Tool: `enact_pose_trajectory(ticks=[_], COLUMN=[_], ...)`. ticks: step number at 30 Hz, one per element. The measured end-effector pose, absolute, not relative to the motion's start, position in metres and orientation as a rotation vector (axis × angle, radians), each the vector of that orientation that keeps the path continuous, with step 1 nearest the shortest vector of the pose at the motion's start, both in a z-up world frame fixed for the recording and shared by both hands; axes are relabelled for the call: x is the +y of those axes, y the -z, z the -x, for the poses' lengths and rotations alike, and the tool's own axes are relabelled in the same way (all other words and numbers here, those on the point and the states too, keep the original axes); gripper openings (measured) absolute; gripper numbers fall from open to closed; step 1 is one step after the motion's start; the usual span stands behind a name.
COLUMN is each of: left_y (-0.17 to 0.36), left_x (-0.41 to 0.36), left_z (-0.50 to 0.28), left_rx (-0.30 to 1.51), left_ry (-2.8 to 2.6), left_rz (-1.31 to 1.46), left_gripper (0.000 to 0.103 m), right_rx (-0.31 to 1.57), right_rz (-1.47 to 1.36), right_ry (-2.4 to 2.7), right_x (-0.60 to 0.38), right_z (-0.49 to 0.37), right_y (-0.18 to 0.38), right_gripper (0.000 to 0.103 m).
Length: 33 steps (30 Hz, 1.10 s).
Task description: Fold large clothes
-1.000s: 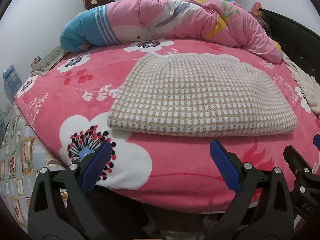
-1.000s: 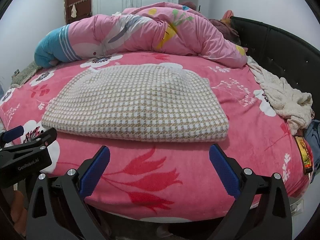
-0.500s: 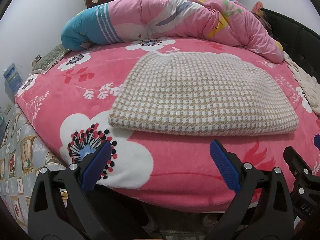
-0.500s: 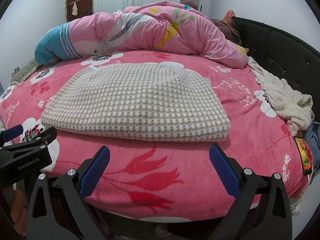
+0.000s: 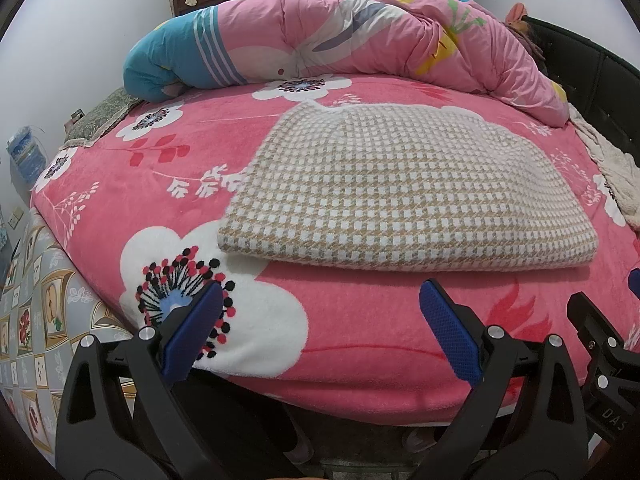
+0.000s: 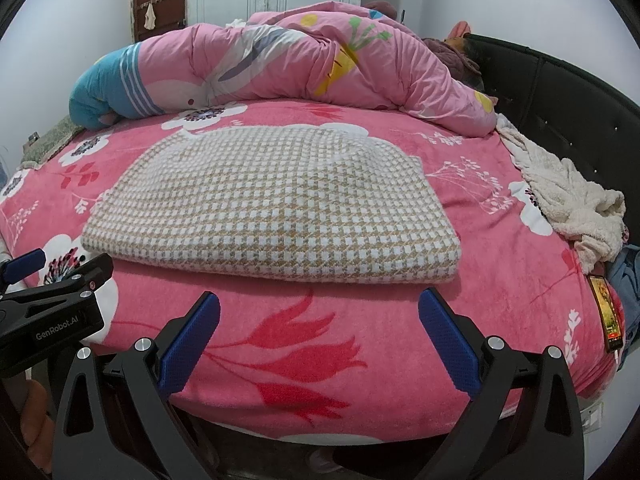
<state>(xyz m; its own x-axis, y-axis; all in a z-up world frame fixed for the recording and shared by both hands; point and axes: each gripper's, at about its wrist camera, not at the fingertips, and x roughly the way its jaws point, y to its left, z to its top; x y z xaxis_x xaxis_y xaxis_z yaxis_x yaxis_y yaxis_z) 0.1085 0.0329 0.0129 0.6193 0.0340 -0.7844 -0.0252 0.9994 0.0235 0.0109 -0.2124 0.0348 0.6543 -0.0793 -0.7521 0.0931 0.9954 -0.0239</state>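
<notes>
Grippers came first in both wrist views: the left gripper [image 5: 320,328] hung with its blue-padded black fingers spread wide and empty, just off the near edge of the bed, and the right gripper [image 6: 320,330] hung the same way, spread and holding nothing. Each gripper's side edge showed in the other's view, so the two sat side by side. Beyond the fingertips lay the pink fleece bedspread with white and red flowers [image 5: 352,328], and on it, apart from both grippers, rested the beige-and-white houndstooth knitted garment [image 5: 400,196], folded into a thick flat rectangle with its folded edge toward the grippers. Behind the garment a puffy pink quilt with a blue striped end [image 5: 320,44] was heaped across the far side of the bed. At the right, against the black padded headboard [image 6: 560,108], lay a crumpled cream fleecy cloth [image 6: 572,208].
</notes>
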Motion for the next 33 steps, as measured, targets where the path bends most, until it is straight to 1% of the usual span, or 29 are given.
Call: enact_pose_trajectory(ticks=[33], left_y=[-0.0117], left_x=[0.0328], left_z=[-0.1061], left_rx=[0.904], left_ry=[-0.041], left_rz=[-0.019], left_gripper=[0.095], right_rx=[0.852], right_rz=[-0.007], right_ry=[0.095], right_x=[-0.2136], right_z=[-0.0113], right_y=[-0.0338], right_gripper=[0.097])
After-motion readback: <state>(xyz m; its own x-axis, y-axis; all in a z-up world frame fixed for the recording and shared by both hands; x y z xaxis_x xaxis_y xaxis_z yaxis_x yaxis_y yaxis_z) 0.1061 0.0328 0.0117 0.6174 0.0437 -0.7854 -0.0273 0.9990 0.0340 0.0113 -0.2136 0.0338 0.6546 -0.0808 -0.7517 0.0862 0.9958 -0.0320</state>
